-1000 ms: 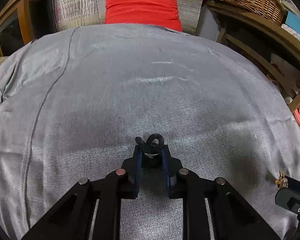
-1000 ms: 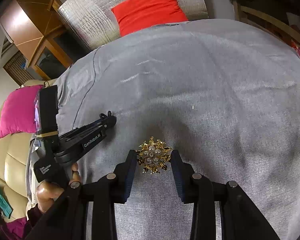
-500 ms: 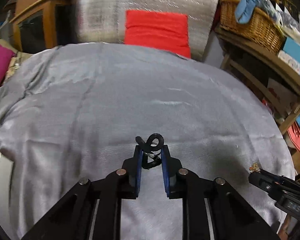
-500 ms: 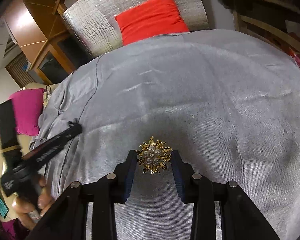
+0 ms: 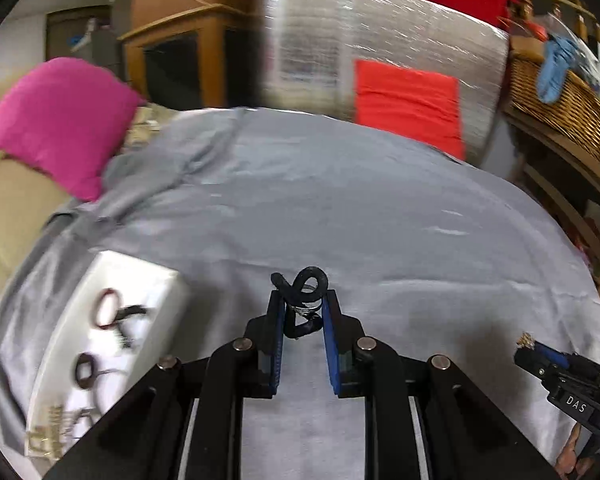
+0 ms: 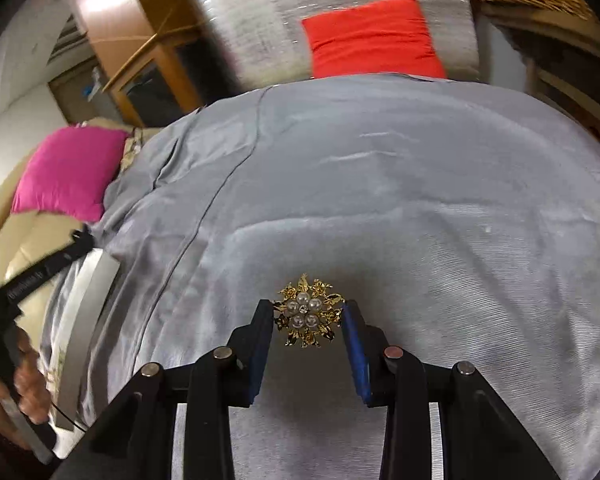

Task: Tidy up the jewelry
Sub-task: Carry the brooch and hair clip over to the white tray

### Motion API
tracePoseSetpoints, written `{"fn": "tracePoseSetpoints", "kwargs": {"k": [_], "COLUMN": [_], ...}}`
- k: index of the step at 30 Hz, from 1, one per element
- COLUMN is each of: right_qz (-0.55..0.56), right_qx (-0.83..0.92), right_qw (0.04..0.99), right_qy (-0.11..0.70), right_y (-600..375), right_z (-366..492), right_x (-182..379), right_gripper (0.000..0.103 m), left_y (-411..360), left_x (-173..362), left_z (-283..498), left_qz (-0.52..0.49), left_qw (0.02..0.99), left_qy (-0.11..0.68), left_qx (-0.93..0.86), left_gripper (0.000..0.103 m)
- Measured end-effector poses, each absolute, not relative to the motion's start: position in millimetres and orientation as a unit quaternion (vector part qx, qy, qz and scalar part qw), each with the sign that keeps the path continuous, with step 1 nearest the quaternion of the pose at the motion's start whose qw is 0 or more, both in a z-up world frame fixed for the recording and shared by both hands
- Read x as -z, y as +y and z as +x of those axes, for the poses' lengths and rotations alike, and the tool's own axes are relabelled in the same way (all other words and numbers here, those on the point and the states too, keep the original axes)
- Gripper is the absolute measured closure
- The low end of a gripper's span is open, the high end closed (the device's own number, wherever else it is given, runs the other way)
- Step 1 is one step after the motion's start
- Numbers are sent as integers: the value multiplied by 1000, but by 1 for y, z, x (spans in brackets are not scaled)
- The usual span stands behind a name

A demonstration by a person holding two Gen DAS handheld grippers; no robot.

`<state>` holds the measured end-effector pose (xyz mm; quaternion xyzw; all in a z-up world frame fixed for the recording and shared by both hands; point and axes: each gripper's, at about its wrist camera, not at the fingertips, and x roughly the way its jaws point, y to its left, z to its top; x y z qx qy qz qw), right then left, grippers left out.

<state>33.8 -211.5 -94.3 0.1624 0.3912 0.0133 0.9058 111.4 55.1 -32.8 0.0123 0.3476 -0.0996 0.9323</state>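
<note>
My left gripper (image 5: 302, 304) is shut on a black twisted cord piece of jewelry (image 5: 302, 292) and holds it above the grey cloth. A white jewelry tray (image 5: 100, 332) lies at the lower left of the left wrist view, with dark rings and a gold piece on it. My right gripper (image 6: 308, 314) is shut on a gold brooch with pearls (image 6: 308, 311), held above the cloth. The right gripper also shows at the far right of the left wrist view (image 5: 526, 344). The left gripper shows at the left edge of the right wrist view (image 6: 82, 240), over the tray (image 6: 88, 312).
A grey cloth (image 5: 360, 220) covers the round table. A pink cushion (image 5: 56, 120) lies on a beige sofa to the left. A red cushion (image 5: 408, 100) leans on a silver panel behind. A wicker basket (image 5: 556, 96) sits on wooden shelves at right.
My left gripper has swung left with the black cord, bringing the white tray and pink cushion into view. My right gripper still holds the brooch and has shifted little.
</note>
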Motion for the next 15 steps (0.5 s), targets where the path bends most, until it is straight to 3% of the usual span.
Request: {"fn": "tracePoseSetpoints", "kwargs": {"k": [6,15], "right_qz": [147,121], "right_qx": [-42,-166], "right_qw": [904,898], "right_qy": [400,390], "right_y": [-179,-53], "right_z": [41,99], "right_x": [98,51], "right_gripper": [65,65], "left_y": [142,265], "left_x": [31,62], "left_z": [108,124], "left_qz": [-28,-88], "left_qw": [933,913], "left_qy": [357,396], "left_qx": [36,-38], "left_gripper": [84,84]}}
